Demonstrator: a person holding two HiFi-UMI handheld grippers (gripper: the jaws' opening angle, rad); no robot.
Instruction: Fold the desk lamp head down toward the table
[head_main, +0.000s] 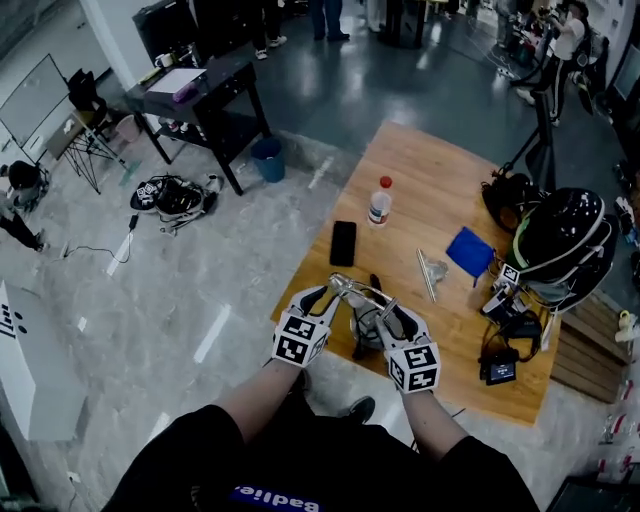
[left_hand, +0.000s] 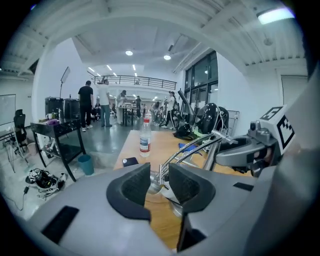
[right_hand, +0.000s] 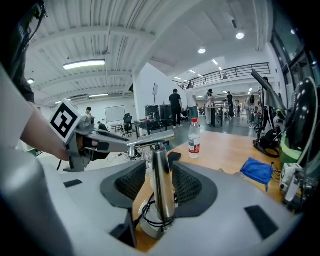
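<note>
Flanking the desk lamp (head_main: 362, 300) at the desk's (head_main: 420, 180) near edge. The left gripper (left_hand: 159, 176) is nearer the lamp head (left_hand: 195, 150), whose long axis runs roughly level from the post top toward it. Jaws apart, head tip between, pads seemingly not pressing. The right gripper (right_hand: 159, 172) is also wide — upright post (right_hand: 160, 195) between, ungripped.

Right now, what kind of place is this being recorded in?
Looks like a large open lab or workshop hall: a wooden table and black desk on a polished floor, cabled gear loose on it, people standing under a railed mezzanine.
</note>
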